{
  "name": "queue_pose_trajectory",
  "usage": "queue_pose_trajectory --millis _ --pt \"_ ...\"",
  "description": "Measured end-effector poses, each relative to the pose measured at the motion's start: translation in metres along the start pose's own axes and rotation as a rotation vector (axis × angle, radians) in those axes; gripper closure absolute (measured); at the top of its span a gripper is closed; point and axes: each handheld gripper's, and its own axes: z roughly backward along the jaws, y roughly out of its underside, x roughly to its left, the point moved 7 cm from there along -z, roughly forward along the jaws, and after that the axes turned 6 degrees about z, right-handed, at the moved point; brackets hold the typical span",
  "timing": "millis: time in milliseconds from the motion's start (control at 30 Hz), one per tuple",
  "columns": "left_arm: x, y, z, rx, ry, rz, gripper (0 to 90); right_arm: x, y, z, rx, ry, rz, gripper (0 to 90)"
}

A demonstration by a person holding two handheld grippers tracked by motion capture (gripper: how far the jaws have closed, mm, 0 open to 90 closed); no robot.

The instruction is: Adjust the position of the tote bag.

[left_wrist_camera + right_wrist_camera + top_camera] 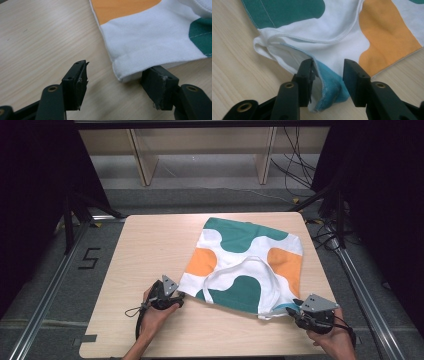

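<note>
High view: bag (245, 265) lies flat on the table (145, 250), centre-right of frame, handles toward the bottom edge. Left gripper (176, 300) sits at the bag's lower-left corner, right gripper (296, 311) at its lower-right corner. Both hands are at the near hem, one per corner.

Left gripper view: jaws apart, nothing clamped. White hemmed corner of the bag (130, 67) sits just above the gap, toward the right jaw, which touches or nearly touches the hem edge; can't tell which. Corner lies ahead and up-right of the fingers (77, 82). Hem runs left to right across the frame.

Right gripper view: jaws apart, a bunched fold of bag (329, 87), white and blue, stands between them. Left jaw is against the fold, right jaw clear of it, so no pinch. My read: right side is nearer to a grip; left needs a short push forward and right to get the corner between its pads.
</note>
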Motion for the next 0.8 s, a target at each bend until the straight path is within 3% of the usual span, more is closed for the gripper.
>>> queue_pose_trajectory --millis 67,167,200,233,267,300,400,500,567,667,733,800 --pt "-0.002 -0.007 -0.003 -0.054 -0.001 0.006 40.5 -0.001 0.000 0.000 -0.001 0.004 -0.003 57.0" --pt "-0.003 -0.014 -0.007 -0.062 -0.020 -0.049 40.3 -0.001 0.000 0.000 0.002 0.006 -0.011 54.8" --pt "-0.004 -0.018 -0.011 -0.094 -0.020 -0.073 47.1 0.000 0.002 0.000 0.014 -0.002 -0.008 54.4" --pt "-0.006 -0.018 -0.011 -0.090 -0.005 -0.070 47.1 0.000 0.002 0.000 0.014 -0.002 -0.008 54.4" --pt "-0.007 -0.019 -0.011 -0.094 0.004 -0.096 58.1 0.003 0.004 -0.001 0.045 -0.020 -0.020 53.5" --pt "-0.008 -0.022 -0.011 -0.114 -0.014 -0.117 58.1 0.003 0.004 -0.001 0.045 -0.020 -0.020 53.5" --pt "-0.005 -0.026 -0.007 -0.121 -0.027 -0.185 69.4 0.006 0.006 -0.003 0.069 -0.023 -0.003 53.5" --pt "-0.004 -0.025 -0.002 -0.121 -0.002 -0.187 75.3 0.007 0.009 -0.005 0.095 -0.018 0.007 53.9" --pt "-0.003 -0.023 0.004 -0.116 -0.002 -0.189 76.5 0.005 0.009 -0.007 0.084 -0.002 0.038 54.8" --pt "-0.008 -0.014 0.019 -0.090 0.007 -0.171 76.6 0.002 0.010 -0.007 0.078 0.004 0.037 54.8" --pt "-0.013 -0.008 0.029 -0.089 0.007 -0.197 76.4 0.000 0.010 -0.008 0.080 0.013 0.039 54.9" --pt "-0.020 0.005 0.043 -0.057 0.050 -0.179 75.6 -0.002 0.011 -0.009 0.078 0.023 0.055 55.1"
